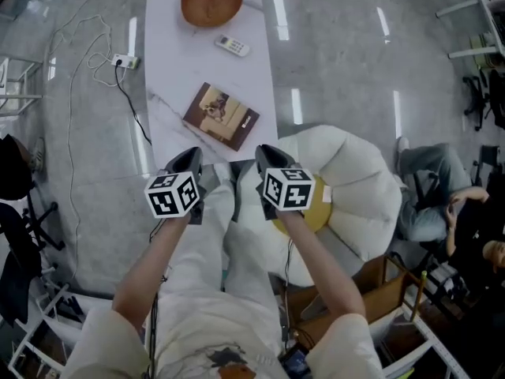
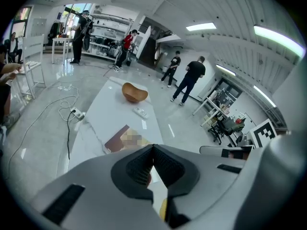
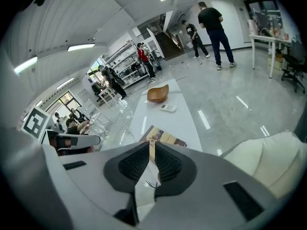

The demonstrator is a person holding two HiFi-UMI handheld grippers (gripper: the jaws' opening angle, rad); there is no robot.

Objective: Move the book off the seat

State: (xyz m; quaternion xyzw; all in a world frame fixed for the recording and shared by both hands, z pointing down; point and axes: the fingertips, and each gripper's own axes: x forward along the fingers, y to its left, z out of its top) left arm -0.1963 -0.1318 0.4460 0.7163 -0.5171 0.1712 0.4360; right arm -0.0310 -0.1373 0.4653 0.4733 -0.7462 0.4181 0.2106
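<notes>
The brown book (image 1: 222, 116) lies flat on the long white table (image 1: 170, 54), near its front end. It also shows beyond the jaws in the left gripper view (image 2: 120, 139) and in the right gripper view (image 3: 163, 137). Both grippers hover over the person's lap, short of the table. My left gripper (image 1: 187, 158) (image 2: 153, 147) is shut with nothing in it. My right gripper (image 1: 271, 153) (image 3: 152, 145) is shut and empty too, just left of the white cushioned seat (image 1: 355, 188), which has a yellow cushion (image 1: 316, 212) on it.
A wooden bowl (image 1: 211, 4) and a white remote (image 1: 232, 46) sit farther back on the table. A power strip (image 1: 125, 61) with trailing cables lies on the floor to the left. A seated person (image 1: 442, 204) is at the right, and a wooden frame (image 1: 379, 290) stands at the lower right.
</notes>
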